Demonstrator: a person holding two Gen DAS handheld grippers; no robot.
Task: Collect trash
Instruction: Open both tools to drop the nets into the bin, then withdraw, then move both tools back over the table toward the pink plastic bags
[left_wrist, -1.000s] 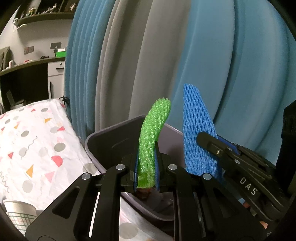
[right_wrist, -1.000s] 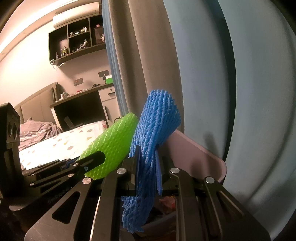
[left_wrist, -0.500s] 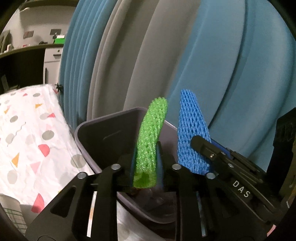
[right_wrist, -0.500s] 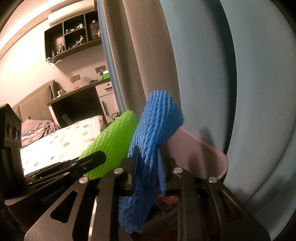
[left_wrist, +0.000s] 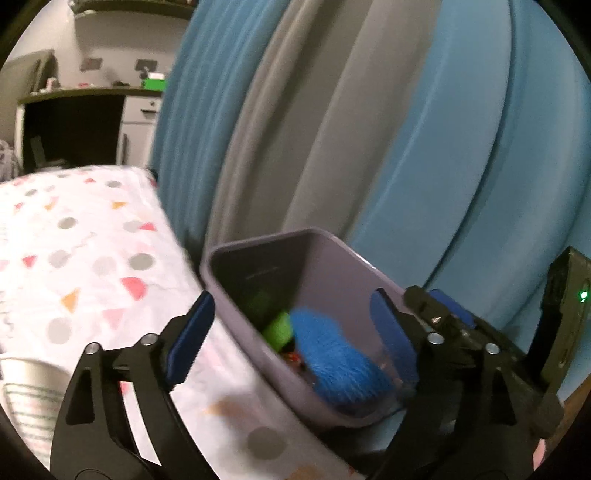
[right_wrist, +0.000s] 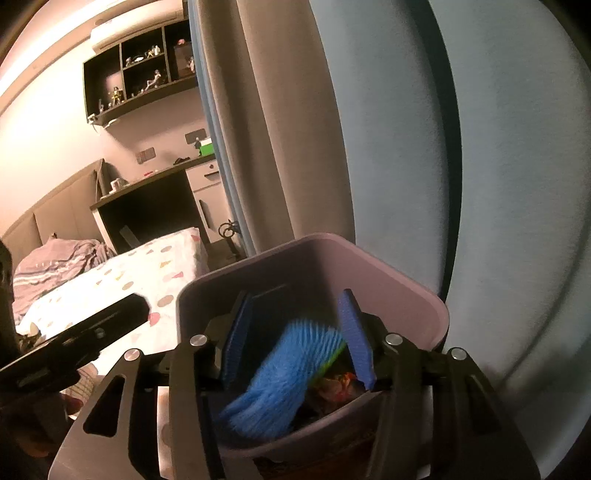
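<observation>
Claws (left_wrist: 291, 332) opening, empty; nets (right_wrist: 280, 373) seemingly in bin (right_wrist: 402, 291)

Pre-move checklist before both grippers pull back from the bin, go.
1. Blue foam mesh sleeve free of the right gripper: ok. The jaws are opening and the pads do not press on it.
2. Green foam mesh sleeve free of the left gripper: ok. The jaws are opening with nothing between them.
3. Both sleeves inside the grey-purple plastic bin: ok, though the blue one is motion-blurred.
4. Blue sleeve settled: cannot tell, it is blurred.
5. Nothing hanging over the bin rim: ok in both views.
6. More trash left on the patterned white bedcover: cannot tell; a pale lined cup-like thing shows at the left edge.
</observation>
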